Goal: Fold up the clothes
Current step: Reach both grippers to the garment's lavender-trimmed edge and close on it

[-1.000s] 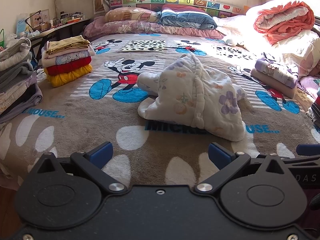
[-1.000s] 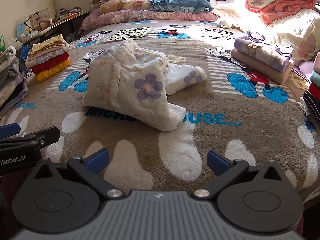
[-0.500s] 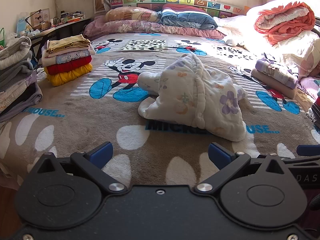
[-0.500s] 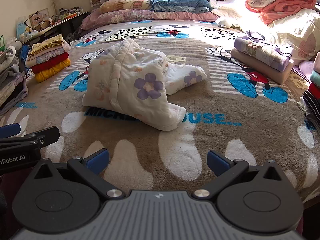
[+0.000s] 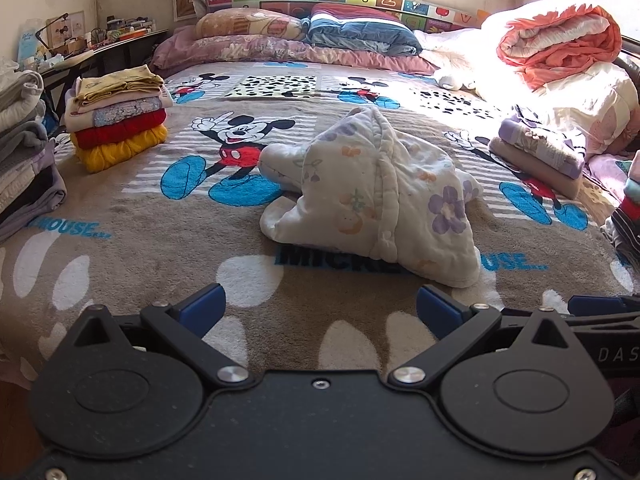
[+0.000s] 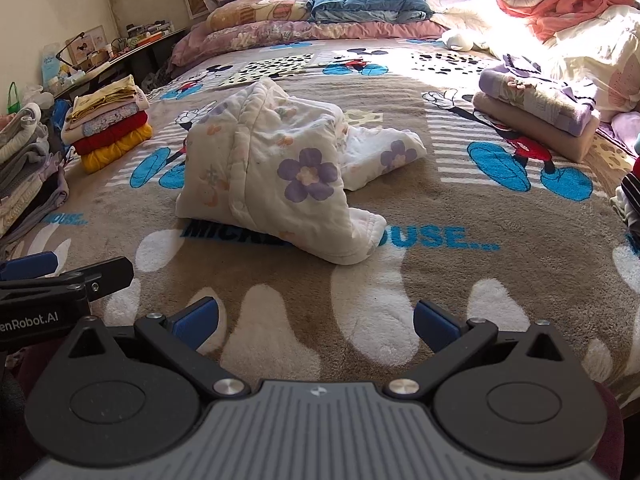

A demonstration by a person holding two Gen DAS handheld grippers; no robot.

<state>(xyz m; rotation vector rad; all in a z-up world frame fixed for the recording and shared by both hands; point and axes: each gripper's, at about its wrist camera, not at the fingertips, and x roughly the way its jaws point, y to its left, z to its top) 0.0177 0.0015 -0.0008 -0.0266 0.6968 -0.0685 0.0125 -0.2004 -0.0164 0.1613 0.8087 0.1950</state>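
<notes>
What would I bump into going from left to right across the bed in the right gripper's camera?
Yellow-and-red folded stack → crumpled white flowery garment → purple-and-beige folded pile.

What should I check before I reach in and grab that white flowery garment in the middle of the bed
1. Left claw open and empty: ok.
2. Right claw open and empty: ok.
3. Floral garment lying flat: not ok, it sits bunched in a heap.
4. Bare blanket around the garment for spreading it: ok.
5. Folded stack at the left apart from the garment: ok.
6. Sleeves and collar located: cannot tell, folds hide them.
</notes>
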